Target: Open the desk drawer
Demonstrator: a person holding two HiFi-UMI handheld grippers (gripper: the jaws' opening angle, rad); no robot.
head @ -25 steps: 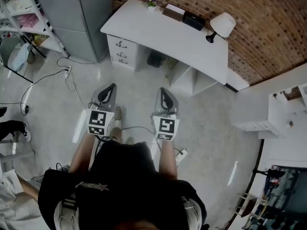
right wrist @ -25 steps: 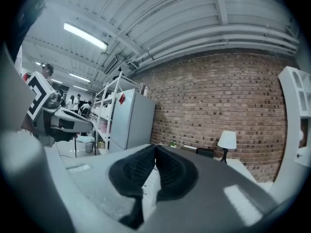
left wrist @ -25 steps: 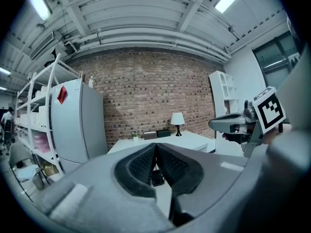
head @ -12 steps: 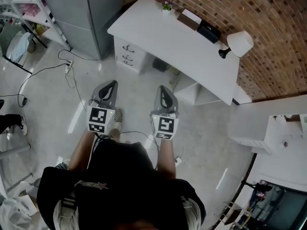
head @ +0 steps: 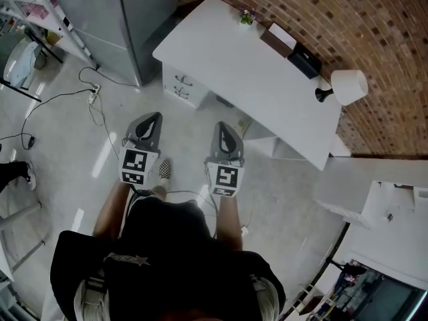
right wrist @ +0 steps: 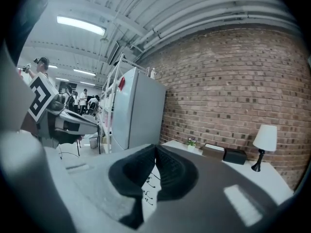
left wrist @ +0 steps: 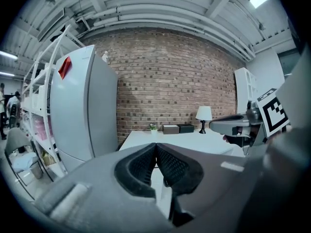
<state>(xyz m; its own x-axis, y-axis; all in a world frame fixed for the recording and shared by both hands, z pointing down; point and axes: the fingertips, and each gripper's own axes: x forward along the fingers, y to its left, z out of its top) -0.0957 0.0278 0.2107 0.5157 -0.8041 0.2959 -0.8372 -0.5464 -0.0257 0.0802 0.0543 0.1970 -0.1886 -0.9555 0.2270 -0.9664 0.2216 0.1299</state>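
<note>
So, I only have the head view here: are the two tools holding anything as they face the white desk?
Observer: No. The left gripper view shows the left tool with its jaws pressed together and nothing between them.
Operator: And the other one?
Observer: The right tool is also shut and empty in its own view.
Operator: Anyone else around? I only see the floor and the desk.
Observer: Yes. The right gripper view shows several people standing far off, beyond the white metal shelving rack.
</note>
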